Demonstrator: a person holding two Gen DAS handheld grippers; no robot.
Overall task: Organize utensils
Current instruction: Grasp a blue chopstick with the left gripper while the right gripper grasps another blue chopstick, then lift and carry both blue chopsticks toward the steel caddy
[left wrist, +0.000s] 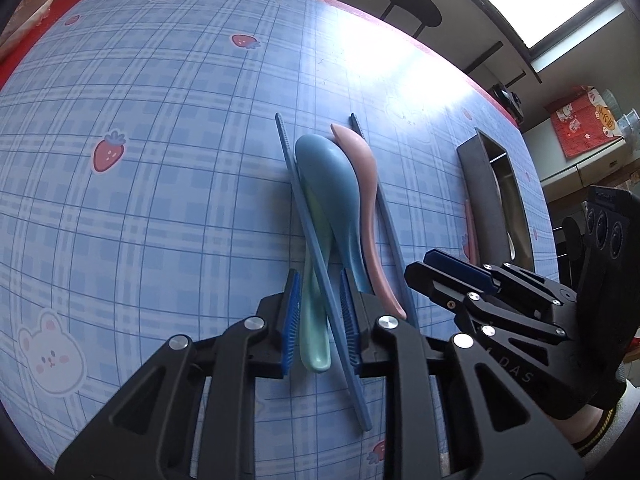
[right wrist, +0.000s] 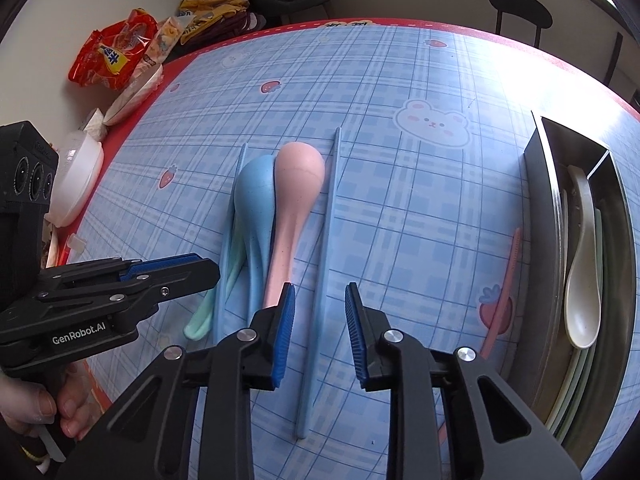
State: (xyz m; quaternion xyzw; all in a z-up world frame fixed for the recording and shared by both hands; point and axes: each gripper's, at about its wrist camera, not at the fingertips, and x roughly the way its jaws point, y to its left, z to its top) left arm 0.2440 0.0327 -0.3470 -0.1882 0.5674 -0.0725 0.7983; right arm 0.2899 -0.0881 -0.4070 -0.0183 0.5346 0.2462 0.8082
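Note:
Blue (left wrist: 324,184), pink (left wrist: 366,184) and green (left wrist: 316,344) spoons lie bunched on the checked tablecloth between two blue chopsticks. My left gripper (left wrist: 319,276) is shut on the green spoon's handle and the left blue chopstick (left wrist: 304,216). My right gripper (right wrist: 320,288) stands open astride the other blue chopstick (right wrist: 330,208), with a gap showing on both sides. The pink spoon (right wrist: 298,176) sits just left of its left finger. At the right, a metal tray (right wrist: 540,200) holds a white spoon (right wrist: 582,280). A pink chopstick (right wrist: 508,276) lies beside the tray.
Snack bags (right wrist: 116,56) and a white bowl (right wrist: 76,180) crowd the table's left red edge. A dark stool (right wrist: 520,4) stands beyond the far edge. A hand (right wrist: 40,412) grips the left tool's handle.

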